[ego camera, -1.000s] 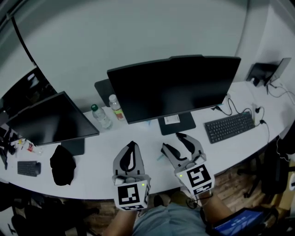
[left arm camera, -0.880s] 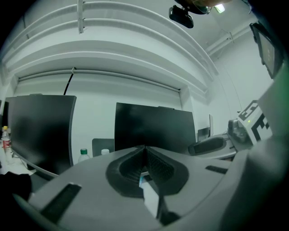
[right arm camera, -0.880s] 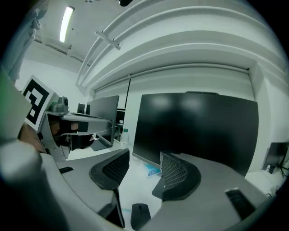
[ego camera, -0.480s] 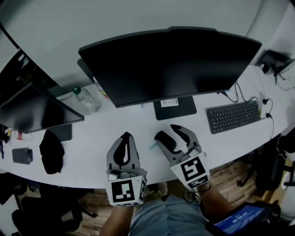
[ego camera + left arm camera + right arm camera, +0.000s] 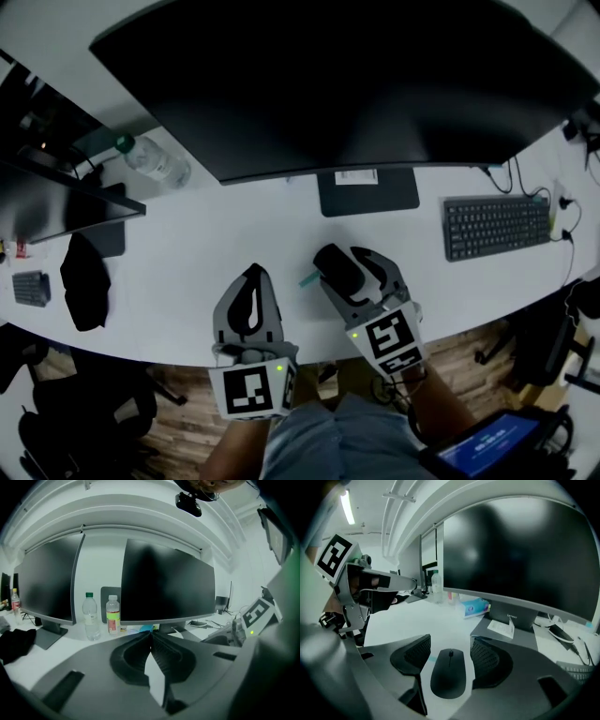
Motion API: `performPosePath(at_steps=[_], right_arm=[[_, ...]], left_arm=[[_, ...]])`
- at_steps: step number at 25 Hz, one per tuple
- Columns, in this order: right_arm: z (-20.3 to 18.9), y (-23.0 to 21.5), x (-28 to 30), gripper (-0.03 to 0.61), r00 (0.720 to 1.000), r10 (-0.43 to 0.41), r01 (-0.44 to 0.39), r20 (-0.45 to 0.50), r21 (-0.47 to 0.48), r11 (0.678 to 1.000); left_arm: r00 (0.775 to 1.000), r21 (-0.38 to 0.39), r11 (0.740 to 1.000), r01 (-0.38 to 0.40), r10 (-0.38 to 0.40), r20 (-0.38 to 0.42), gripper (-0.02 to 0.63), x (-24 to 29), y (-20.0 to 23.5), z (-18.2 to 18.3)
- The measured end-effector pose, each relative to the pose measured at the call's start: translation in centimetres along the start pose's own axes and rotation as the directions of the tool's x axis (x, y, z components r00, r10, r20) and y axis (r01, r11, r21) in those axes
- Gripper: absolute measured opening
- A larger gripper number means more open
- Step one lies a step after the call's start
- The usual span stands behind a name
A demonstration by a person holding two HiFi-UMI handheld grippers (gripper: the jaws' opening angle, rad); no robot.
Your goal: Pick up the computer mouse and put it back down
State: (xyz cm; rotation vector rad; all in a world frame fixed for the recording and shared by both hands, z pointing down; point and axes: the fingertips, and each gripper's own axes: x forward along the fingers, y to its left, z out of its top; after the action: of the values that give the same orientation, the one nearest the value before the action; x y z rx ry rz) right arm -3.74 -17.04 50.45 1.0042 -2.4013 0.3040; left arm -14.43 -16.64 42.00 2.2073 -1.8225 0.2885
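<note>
Grey L claw, R claw, b/w cubes

Left gripper, jaws together; clear bottle beside yellow-labelled bottle, near monitor

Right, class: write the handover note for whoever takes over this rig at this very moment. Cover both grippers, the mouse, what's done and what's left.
Left gripper: shut, empty, near the front edge of the desk.
Right gripper: jaws have just been opening. They are now open, one on each side of the computer mouse, pads not pressing it.
Mouse: flat on the desk, in front of the monitor stand.
Done: right gripper lined up around the mouse.
Left: close on it, lift it, set it back down.
</note>
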Motion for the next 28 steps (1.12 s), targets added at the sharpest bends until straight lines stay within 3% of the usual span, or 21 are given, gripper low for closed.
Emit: performPosePath(at_steps=[8,15,22,28], right_arm=[[-5.2,0.0,2.1,0.308,0.994,0.038,-0.036,-0.098,0.025,0.999],[-7.3,0.4,2.8,0.314,0.985,0.052,-0.05,-0.164,0.02,0.999],[-7.1,0.0,2.6,0.304,0.986,0.026,-0.022,-0.166,0.022,1.0],[-4.3,-0.9,1.7,0.302,0.994,-0.008,0.01,-0.106,0.021,1.0]], left_arm=[[0.995,-0.041,0.999,-0.023,0.019,-0.099,0.005,0.5,0.2,-4.8],[0.993,-0.05,0.998,-0.038,0.032,-0.114,0.005,0.4,0.3,-6.0],[0.994,-0.041,0.998,-0.048,0.044,-0.102,0.005,0.1,0.7,-5.3],[0.998,-0.022,0.999,-0.036,0.035,-0.055,0.005,-0.2,0.4,-3.0]])
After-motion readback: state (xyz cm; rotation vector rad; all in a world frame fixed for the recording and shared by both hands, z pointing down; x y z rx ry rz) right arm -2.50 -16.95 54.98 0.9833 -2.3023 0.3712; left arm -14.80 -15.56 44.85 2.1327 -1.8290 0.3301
